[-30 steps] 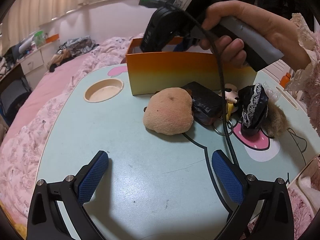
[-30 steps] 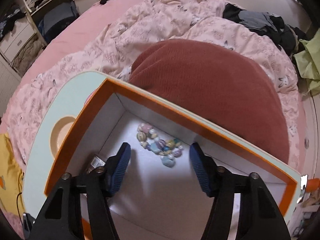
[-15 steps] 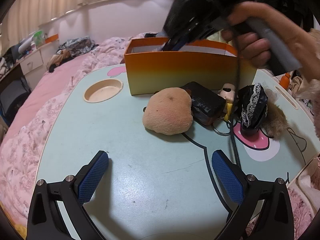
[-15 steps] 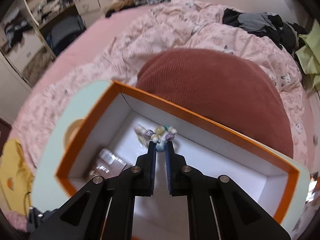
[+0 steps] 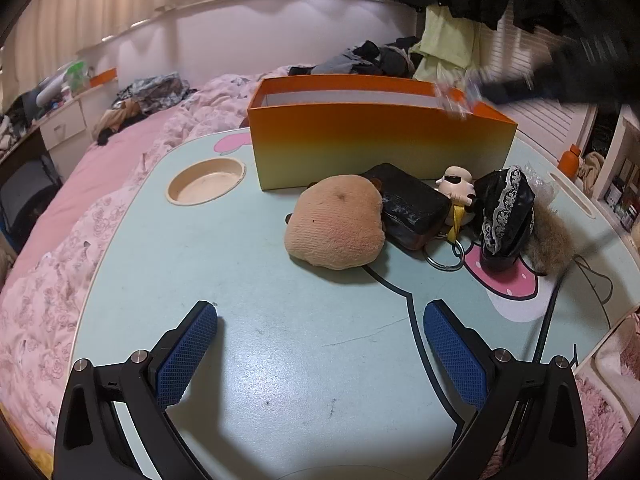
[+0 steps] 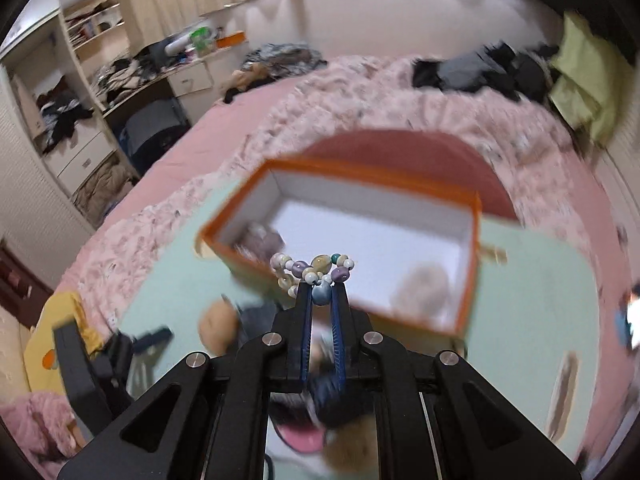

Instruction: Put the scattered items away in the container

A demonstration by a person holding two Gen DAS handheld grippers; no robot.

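Holding: your right gripper (image 6: 321, 294) is closed on a bead bracelet (image 6: 312, 270); a pale blue bead sits between the 2 fingertips and the rest of the beads hang in front of them
Bracelet place: in the air, above the near wall of the orange box (image 6: 466, 264), not inside it
Right wrist view: strongly blurred, so the things under your gripper are hard to tell
Left gripper: your left gripper (image 5: 320, 344) is wide open with nothing between its blue pads (image 5: 186, 354), low over a bare part of the table (image 5: 248, 280)
Orange box: it stands at the far side of the table, open at the top, white inside; something small lies in its left corner, too blurred to name
Scattered items: a tan plush (image 5: 334, 228), a dark pouch (image 5: 412, 210), a small figure with sunglasses (image 5: 456, 186), a black lace piece (image 5: 504, 212) and a brown furry thing (image 5: 552, 240) lie close together just in front of the box
Plush and pouch: touching each other
Metal ring (image 5: 444, 258): on the table just beside the pouch
Cup holder (image 5: 206, 180): left of the box, sunk in the table
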